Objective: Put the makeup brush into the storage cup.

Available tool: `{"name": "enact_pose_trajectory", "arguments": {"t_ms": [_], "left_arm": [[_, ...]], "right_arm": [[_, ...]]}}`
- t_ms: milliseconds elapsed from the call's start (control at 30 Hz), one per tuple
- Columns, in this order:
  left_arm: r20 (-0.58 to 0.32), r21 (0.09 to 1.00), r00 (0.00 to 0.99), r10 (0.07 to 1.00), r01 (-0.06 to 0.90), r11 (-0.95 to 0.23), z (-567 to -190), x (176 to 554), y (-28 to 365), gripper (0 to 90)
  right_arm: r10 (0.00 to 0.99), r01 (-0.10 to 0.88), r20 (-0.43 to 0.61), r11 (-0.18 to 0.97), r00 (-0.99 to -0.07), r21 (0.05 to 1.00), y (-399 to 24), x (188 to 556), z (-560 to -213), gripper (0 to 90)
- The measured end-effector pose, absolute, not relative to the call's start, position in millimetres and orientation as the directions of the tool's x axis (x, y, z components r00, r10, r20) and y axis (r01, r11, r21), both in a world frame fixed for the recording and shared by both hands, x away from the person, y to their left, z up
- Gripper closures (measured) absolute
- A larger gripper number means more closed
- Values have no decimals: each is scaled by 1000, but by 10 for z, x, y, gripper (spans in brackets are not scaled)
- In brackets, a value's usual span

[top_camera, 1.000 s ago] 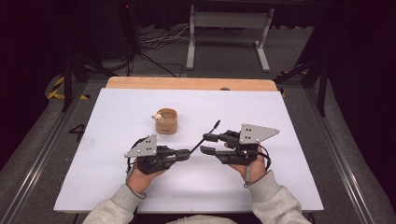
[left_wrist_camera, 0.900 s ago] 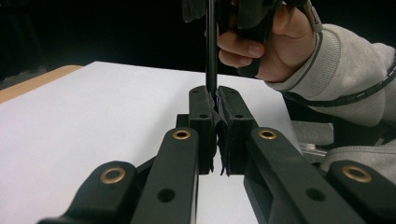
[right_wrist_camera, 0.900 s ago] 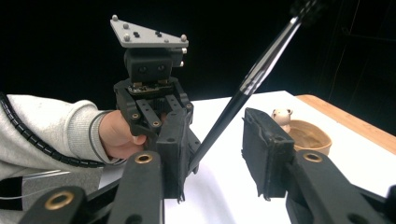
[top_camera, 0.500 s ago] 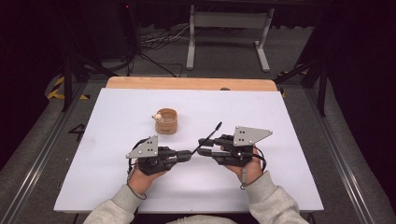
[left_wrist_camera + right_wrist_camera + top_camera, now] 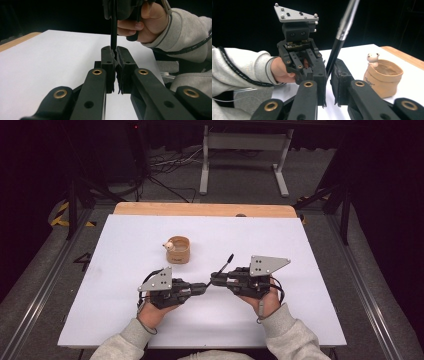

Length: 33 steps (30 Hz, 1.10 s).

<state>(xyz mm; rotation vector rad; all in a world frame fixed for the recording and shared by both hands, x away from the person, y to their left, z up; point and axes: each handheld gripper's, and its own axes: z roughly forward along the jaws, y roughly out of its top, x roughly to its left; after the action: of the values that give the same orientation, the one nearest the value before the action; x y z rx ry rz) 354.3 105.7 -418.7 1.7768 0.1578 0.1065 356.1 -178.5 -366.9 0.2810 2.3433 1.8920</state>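
Here the pen [image 5: 224, 264] sits between the two grippers at mid-table, its long axis slanting up and away toward the pot [image 5: 178, 249]. The right gripper [image 5: 216, 280] has just been closing and now clamps its lower end. The left gripper [image 5: 202, 287], clenched, pinches the tip too. Both hold it, and the pot lies just beyond, nearer the left.

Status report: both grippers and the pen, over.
Left gripper shut on pen end. Right gripper just closed, pen between its jaws. Bear pot apart, nothing blocking.
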Motion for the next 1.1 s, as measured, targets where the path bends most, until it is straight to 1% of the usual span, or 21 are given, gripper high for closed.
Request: {"name": "enact_pose_trajectory", "arguments": {"t_ms": [167, 300, 333, 367, 500, 567, 667, 733, 867, 1100], "left_arm": [[17, 976, 985, 172, 21, -219, -4173, 3523, 1055, 848], [5, 976, 985, 170, 33, -216, -4161, 3526, 1059, 829], [5, 976, 985, 170, 33, -216, -4161, 3526, 1059, 788], [-4, 975, 986, 166, 41, -217, -4157, 3532, 1062, 788], [-8, 972, 985, 175, 49, -231, -4116, 3544, 1088, 621], [-15, 969, 981, 192, 62, -241, -4092, 3548, 1102, 554], [-27, 968, 979, 204, 76, -239, -4041, 3559, 1134, 494], [-41, 969, 978, 206, 89, -230, -3996, 3560, 1155, 469], [-34, 966, 974, 225, 90, -243, -3935, 3552, 1167, 425], [-42, 956, 969, 243, 109, -271, -3832, 3525, 1128, 412]], "right_arm": [[199, 94, 54, 199, -979, 976, -1786, 3566, -3664, 855], [196, 88, 47, 206, -979, 975, -1779, 3554, -3645, 857], [196, 88, 47, 206, -979, 975, -1779, 3554, -3645, 857], [200, 84, 41, 214, -979, 973, -1775, 3547, -3639, 858], [214, 84, 30, 247, -976, 965, -1755, 3539, -3643, 858], [225, 84, 23, 266, -974, 960, -1746, 3539, -3652, 858], [242, 83, 8, 300, -970, 950, -1729, 3540, -3672, 858], [251, 83, 1, 317, -968, 945, -1716, 3542, -3685, 858], [262, 90, -4, 344, -965, 935, -1693, 3544, -3708, 858], [268, 97, -8, 378, -963, 921, -1656, 3537, -3732, 858]]}}
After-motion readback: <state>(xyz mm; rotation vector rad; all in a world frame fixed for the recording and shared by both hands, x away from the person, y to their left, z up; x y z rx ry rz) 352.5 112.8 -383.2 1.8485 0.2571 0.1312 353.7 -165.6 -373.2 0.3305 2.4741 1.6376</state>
